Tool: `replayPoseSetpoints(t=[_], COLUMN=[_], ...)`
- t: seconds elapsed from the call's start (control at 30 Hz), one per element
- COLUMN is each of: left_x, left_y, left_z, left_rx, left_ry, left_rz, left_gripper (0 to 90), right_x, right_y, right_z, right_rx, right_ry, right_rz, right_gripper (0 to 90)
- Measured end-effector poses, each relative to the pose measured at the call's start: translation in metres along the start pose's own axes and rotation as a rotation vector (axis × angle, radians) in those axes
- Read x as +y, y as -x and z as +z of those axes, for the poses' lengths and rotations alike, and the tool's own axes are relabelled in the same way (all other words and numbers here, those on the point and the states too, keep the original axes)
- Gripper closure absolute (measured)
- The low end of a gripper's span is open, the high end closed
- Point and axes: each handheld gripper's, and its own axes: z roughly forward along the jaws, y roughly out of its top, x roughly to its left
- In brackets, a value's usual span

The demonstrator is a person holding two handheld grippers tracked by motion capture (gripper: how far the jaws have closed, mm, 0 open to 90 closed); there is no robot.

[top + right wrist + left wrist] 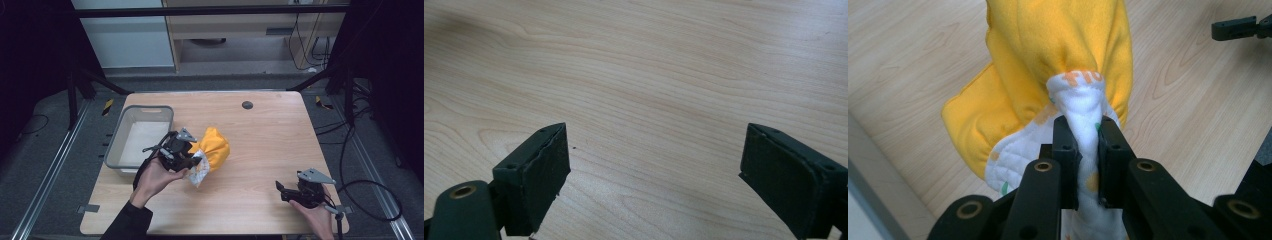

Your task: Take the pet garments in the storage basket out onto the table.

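A yellow cloth with a white patterned lining lies bunched near the middle of the wooden table. My left gripper is shut on its white patterned edge. In the left gripper view the two black jaws pinch a gathered fold of the white lining, with the yellow cloth hanging beyond over the table. My right gripper rests at the near right of the table, apart from the cloth. Its jaws stand wide open over bare wood in the right gripper view.
A grey plastic bin stands at the table's left side, just left of my left hand. A small dark round spot sits near the far edge. Cables lie on the floor to the right.
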Motion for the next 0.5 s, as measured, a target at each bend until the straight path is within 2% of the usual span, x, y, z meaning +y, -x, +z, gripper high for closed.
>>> replayPoseSetpoints(t=[0.5], left_x=[0.000], left_y=[0.009], left_z=[0.025], left_rx=[-0.024], left_ry=[-0.031], left_rz=[0.020], left_gripper=[81.5], right_x=[0.000], right_y=[0.000], right_z=[0.000], right_rx=[-0.001], right_ry=[0.002], right_rz=[-0.004], right_gripper=[12.1])
